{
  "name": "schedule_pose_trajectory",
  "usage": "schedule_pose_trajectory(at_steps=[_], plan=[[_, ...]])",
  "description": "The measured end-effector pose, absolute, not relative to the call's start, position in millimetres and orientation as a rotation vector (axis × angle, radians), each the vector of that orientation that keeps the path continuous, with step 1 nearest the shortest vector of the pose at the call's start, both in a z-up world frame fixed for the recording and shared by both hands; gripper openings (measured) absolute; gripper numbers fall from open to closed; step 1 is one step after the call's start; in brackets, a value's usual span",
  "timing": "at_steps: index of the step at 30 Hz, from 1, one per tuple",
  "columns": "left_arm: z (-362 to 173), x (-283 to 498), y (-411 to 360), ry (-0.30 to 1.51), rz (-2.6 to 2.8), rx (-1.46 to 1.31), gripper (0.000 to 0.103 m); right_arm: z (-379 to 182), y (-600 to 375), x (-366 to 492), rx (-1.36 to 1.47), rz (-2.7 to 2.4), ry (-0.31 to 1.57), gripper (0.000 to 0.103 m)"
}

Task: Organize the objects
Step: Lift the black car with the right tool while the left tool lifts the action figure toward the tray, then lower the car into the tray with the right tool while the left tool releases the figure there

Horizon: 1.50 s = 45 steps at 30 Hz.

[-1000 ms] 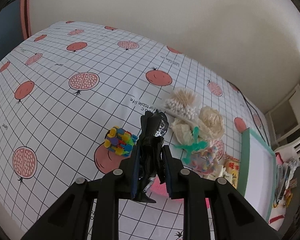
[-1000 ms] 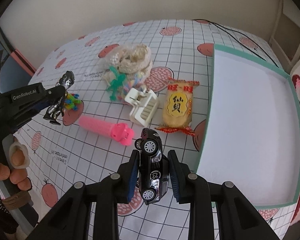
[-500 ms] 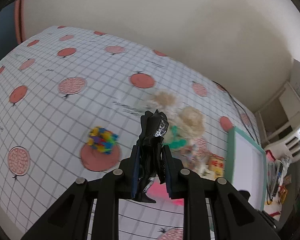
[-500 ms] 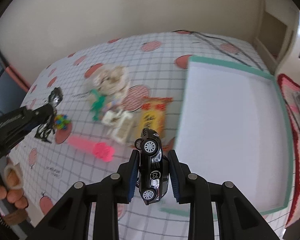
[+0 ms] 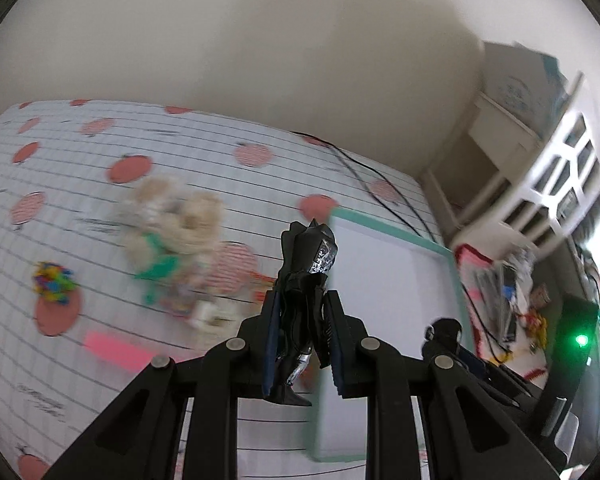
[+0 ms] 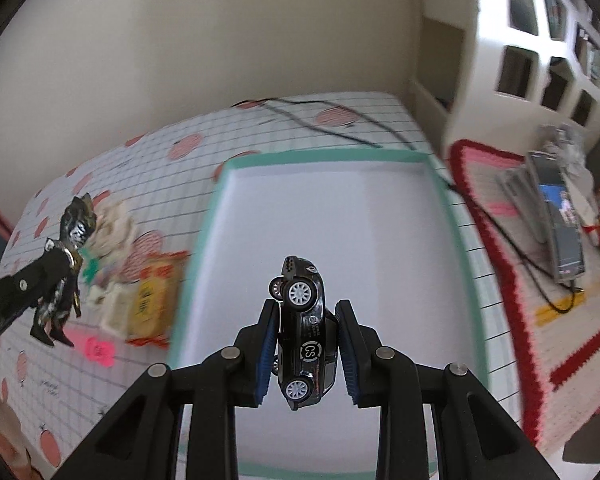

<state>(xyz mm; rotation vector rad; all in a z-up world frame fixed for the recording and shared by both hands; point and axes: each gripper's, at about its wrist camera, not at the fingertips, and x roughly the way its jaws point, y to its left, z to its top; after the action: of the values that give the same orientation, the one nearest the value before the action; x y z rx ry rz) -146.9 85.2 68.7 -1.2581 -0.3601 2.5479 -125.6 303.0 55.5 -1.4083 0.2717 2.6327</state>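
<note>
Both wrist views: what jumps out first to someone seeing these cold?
The black toy car clamped in the right gripper, held nose-up above the big white tray with the teal rim. Next, the dark toy figure pinched in the left gripper, hanging by the tray's left edge. Left of the tray, a blurred heap of small items lies on the pomegranate-print tablecloth, with a pink piece nearest the camera.

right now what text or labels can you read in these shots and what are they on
"CS" in a white ring: door of the black toy car held in the right tongs.
Small white print above it on the car: too small to read.
Yellow snack packet: characters blurred.
Tablecloth print: blurred.
Black figure in the left tongs: none legible.
</note>
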Motion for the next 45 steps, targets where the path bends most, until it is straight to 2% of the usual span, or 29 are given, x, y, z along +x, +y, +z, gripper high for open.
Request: schedule_pose_trajectory(at_steps=[5, 12, 19, 29, 45], plan=[[62, -147, 126, -0.276, 2.51, -1.237, 0.023, 53, 327, -125, -1.351, 2.594, 0.298, 0.031], [41, -152, 157, -0.303, 2.47, -1.269, 0.023, 49, 346, -132, -1.282, 2.573, 0.341, 0.031], [25, -165, 184, -0.25, 2.441, -1.274, 0.023, 46, 347, -145, -1.247, 2.596, 0.277, 0.031], [3, -188, 192, -0.268, 2.411, -1.317, 0.023, 34, 349, -166, -1.255, 2.579, 0.202, 0.031], [-6, -193, 196, -0.263, 2.391, -1.34, 0.024, 14, 352, -172, -1.337, 2.523, 0.225, 0.031]])
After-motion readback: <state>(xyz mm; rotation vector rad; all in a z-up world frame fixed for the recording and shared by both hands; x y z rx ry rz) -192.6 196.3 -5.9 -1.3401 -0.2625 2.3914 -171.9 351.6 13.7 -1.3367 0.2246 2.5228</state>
